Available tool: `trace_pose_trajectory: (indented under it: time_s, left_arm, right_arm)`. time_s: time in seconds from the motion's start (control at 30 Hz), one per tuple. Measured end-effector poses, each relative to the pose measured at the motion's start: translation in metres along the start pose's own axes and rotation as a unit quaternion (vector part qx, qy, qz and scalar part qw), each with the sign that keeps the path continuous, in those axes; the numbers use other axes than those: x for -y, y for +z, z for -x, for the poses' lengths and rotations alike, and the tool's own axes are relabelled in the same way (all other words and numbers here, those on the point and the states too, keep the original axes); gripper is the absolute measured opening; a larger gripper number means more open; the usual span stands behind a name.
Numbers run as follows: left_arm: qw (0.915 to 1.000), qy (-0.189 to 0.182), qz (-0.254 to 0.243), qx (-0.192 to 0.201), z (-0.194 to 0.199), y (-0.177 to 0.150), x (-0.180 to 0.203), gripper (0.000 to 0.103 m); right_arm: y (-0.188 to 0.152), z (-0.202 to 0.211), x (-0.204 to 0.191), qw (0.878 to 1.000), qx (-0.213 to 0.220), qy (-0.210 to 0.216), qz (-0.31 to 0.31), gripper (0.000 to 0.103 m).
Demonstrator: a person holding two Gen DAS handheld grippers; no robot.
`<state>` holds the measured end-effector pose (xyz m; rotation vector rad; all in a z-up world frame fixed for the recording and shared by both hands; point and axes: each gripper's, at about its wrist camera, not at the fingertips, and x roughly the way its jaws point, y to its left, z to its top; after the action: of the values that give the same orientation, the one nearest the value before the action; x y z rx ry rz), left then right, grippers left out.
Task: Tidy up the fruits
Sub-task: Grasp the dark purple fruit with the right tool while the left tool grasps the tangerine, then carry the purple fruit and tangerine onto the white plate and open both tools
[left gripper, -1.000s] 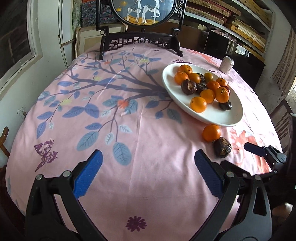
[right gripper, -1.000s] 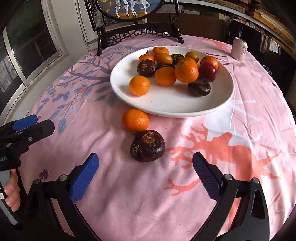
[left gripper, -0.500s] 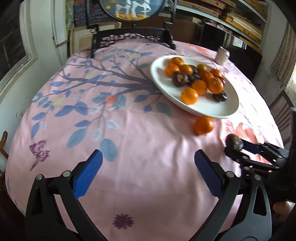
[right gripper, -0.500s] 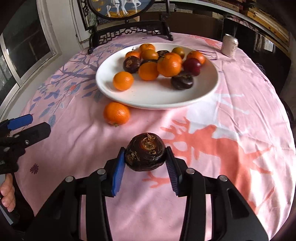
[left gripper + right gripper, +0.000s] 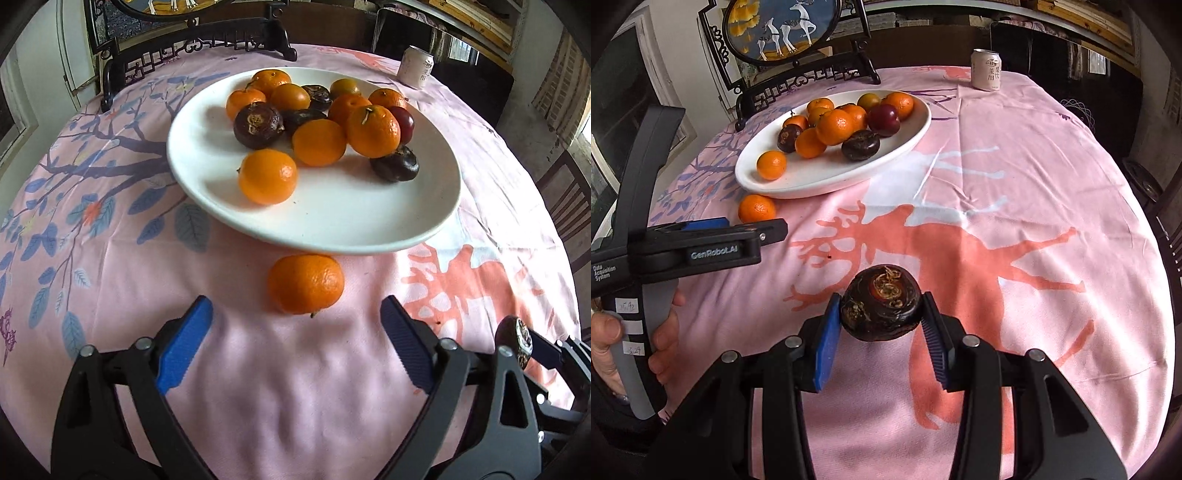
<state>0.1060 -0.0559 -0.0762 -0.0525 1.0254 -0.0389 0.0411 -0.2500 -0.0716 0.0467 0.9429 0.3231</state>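
The right claw [image 5: 881, 332] now pinches the dark fruit [image 5: 881, 302] it was only straddling a second ago and holds it above the pink worktop [image 5: 1015, 221], so that one looks ready for the white plate [image 5: 827, 177]. The left claw [image 5: 295, 332], spread with jaws just narrowing and nothing between them, has swung in on the loose orange [image 5: 306, 283] beside the plate's rim. Whether the dark fruit's underside clears the cloth is hidden.
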Motion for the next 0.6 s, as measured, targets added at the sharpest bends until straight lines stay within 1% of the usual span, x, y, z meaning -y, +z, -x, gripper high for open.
trace_pose_trajectory:
  time_s: [0.1, 0.13, 0.23, 0.37, 0.6]
  left_arm:
    - [0.9996, 0.025, -0.008, 0.011, -0.002, 0.002, 0.004, 0.069]
    - [0.9993, 0.032, -0.011, 0.015, -0.002, 0.003, 0.004, 0.056]
    - [0.9996, 0.012, -0.014, 0.019, 0.000, 0.005, 0.004, 0.037]
    - [0.9997, -0.001, -0.019, 0.017, 0.008, -0.003, 0.002, 0.036]
    - [0.9994, -0.023, -0.007, 0.027, 0.040, -0.026, -0.021, 0.036]
  right_arm:
    - [0.001, -0.002, 0.001, 1.000, -0.001, 0.004, -0.002, 0.043]
    - [0.001, -0.003, 0.001, 1.000, -0.001, 0.005, -0.004, 0.043]
    - [0.002, -0.007, -0.001, 1.000, -0.005, 0.008, -0.005, 0.043]
    - [0.005, -0.008, -0.008, 1.000, -0.004, 0.015, -0.005, 0.043]
    - [0.017, -0.002, -0.028, 1.000, 0.010, 0.016, 0.006, 0.043]
